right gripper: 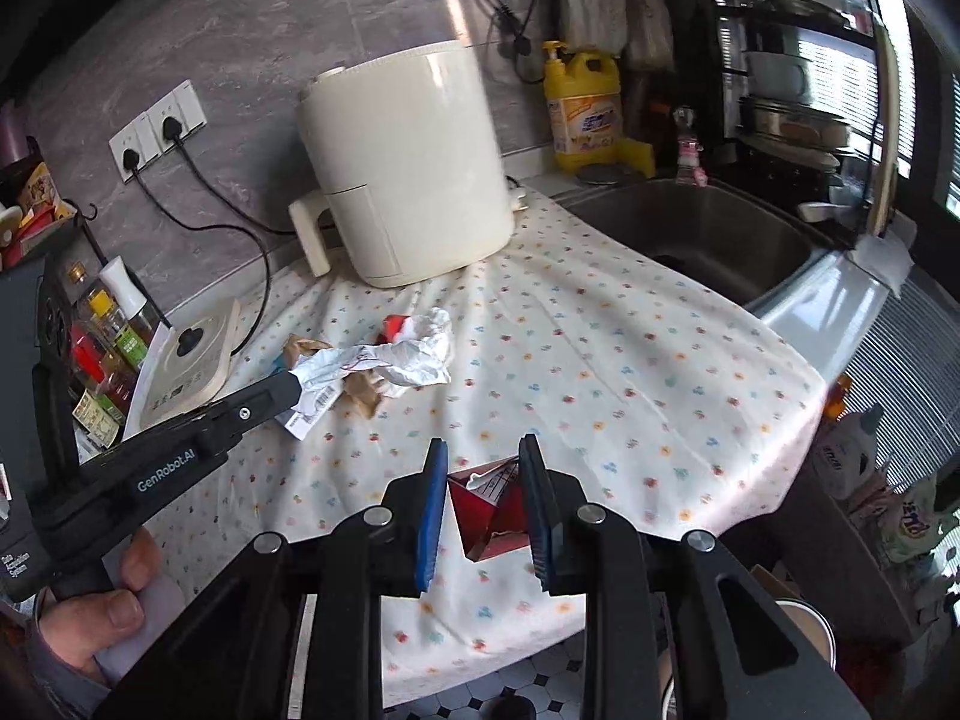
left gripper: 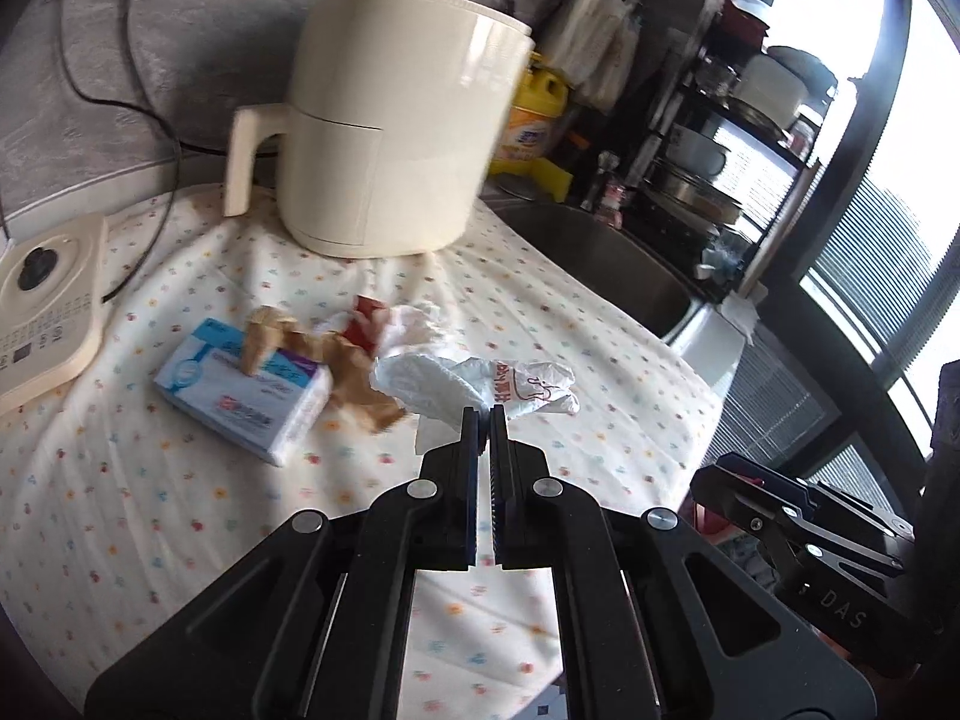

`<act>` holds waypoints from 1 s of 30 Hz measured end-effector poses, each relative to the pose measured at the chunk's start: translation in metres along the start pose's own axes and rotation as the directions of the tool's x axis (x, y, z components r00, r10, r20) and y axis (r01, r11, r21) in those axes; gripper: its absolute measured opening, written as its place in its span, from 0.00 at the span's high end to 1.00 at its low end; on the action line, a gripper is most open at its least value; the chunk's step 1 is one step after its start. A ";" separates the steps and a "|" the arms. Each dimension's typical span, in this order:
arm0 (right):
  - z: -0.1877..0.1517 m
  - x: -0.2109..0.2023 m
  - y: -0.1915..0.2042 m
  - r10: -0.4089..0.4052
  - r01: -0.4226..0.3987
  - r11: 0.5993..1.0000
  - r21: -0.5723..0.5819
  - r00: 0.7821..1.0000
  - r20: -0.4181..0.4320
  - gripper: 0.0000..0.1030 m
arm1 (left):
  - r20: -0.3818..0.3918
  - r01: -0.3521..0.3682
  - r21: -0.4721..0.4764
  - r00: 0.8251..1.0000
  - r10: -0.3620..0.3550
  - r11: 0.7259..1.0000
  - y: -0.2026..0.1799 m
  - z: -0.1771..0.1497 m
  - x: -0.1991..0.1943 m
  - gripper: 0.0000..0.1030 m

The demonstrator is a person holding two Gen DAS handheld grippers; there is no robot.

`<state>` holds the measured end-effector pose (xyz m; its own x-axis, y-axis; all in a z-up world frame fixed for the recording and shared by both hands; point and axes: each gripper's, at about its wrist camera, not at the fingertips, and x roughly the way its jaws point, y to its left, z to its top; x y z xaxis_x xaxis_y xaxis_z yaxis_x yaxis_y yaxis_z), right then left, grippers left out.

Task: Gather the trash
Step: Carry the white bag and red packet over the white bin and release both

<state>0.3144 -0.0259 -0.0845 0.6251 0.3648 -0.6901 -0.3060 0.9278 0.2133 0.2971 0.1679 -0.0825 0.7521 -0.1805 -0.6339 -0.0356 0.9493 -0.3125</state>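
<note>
My left gripper is shut on a crumpled white plastic bag with red print. From the right wrist view, that gripper holds the bag by its near end above the cloth. Behind the bag lie crumpled brown paper, a red wrapper and a white tissue wad. My right gripper is shut on a folded red carton near the counter's front edge, its blue pads pressing both sides.
A cream air fryer stands at the back of the flowered cloth. A tissue pack and a cream cooktop lie left. To the right are a steel sink, a yellow soap bottle and a dish rack.
</note>
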 end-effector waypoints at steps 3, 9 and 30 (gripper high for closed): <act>-0.009 -0.018 -0.029 -0.025 0.025 0.999 0.027 1.000 0.010 0.76 | -0.008 0.029 0.031 1.000 -0.028 0.999 -0.030 -0.005 0.007 0.96; -0.029 -0.054 -0.080 -0.064 0.063 0.996 0.061 0.998 0.020 0.76 | -0.039 0.069 0.061 0.997 -0.066 0.996 -0.093 -0.030 0.018 0.96; -0.119 -0.106 -0.192 -0.145 0.154 0.979 0.131 0.986 -0.078 0.73 | -0.216 0.137 0.085 0.969 -0.116 0.987 -0.205 -0.150 0.043 0.96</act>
<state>0.2215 -0.2515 -0.1344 0.6052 0.2191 -0.7653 -0.1090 0.9751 0.1929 0.2381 -0.0734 -0.1512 0.5912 -0.3409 -0.7309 0.1240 0.9339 -0.3353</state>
